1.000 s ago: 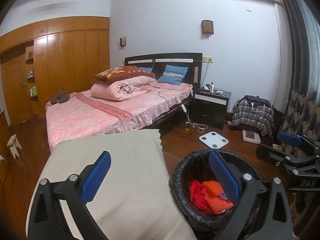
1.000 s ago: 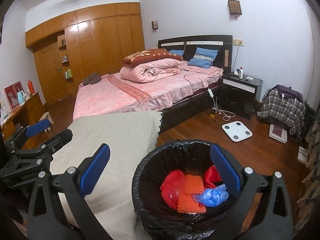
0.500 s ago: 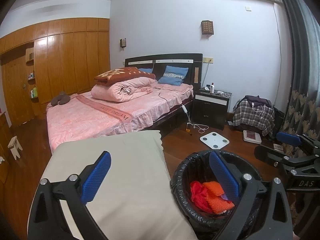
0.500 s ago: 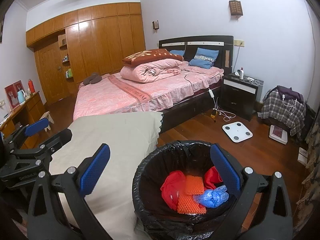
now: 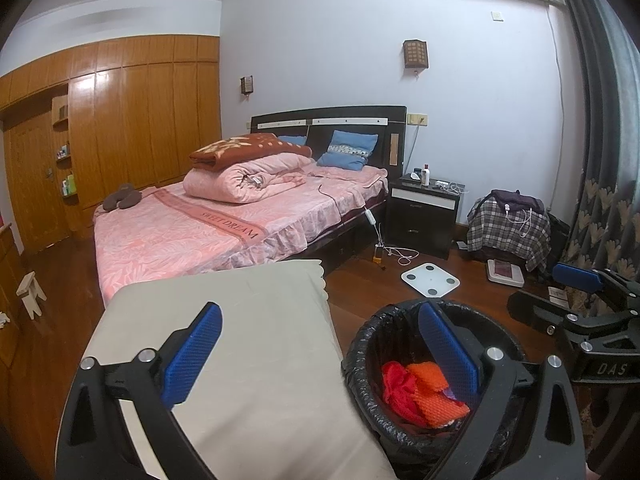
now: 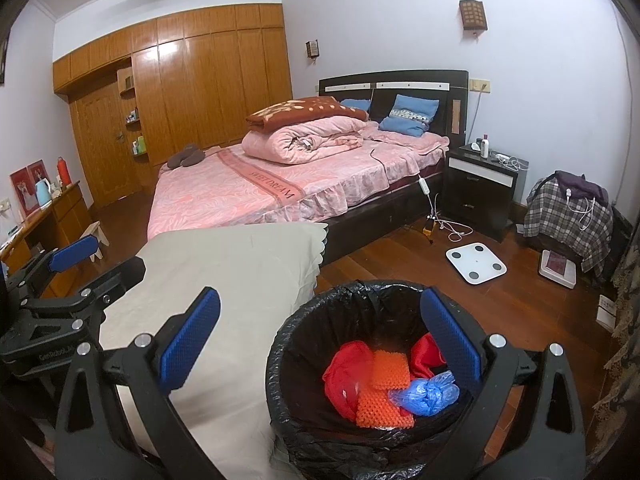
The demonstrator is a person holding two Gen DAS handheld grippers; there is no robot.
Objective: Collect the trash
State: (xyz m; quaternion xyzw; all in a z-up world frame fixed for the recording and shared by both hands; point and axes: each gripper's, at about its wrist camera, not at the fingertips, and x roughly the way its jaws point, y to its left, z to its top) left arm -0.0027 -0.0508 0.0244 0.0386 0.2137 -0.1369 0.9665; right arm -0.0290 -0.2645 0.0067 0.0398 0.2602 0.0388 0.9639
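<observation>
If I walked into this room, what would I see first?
Probably the big bed with the pink patterned cover filling the middle of the room, a rolled pink quilt piled near its dark headboard. Close below sits a round bin lined with a black plastic bag, holding bright red and orange scraps and a crumpled blue plastic bag.

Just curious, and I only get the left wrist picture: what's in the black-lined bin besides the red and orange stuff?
Observer: The right wrist view shows a crumpled blue plastic bag lying on the orange mesh in the bin.
Operator: Anything on the far left of the room that I miss?
Observer: A wooden desk with a red flask and a pale blue kettle.
Operator: Is the other claw holding anything?
Observer: No, the right claw is open, with nothing between its fingers.
</observation>
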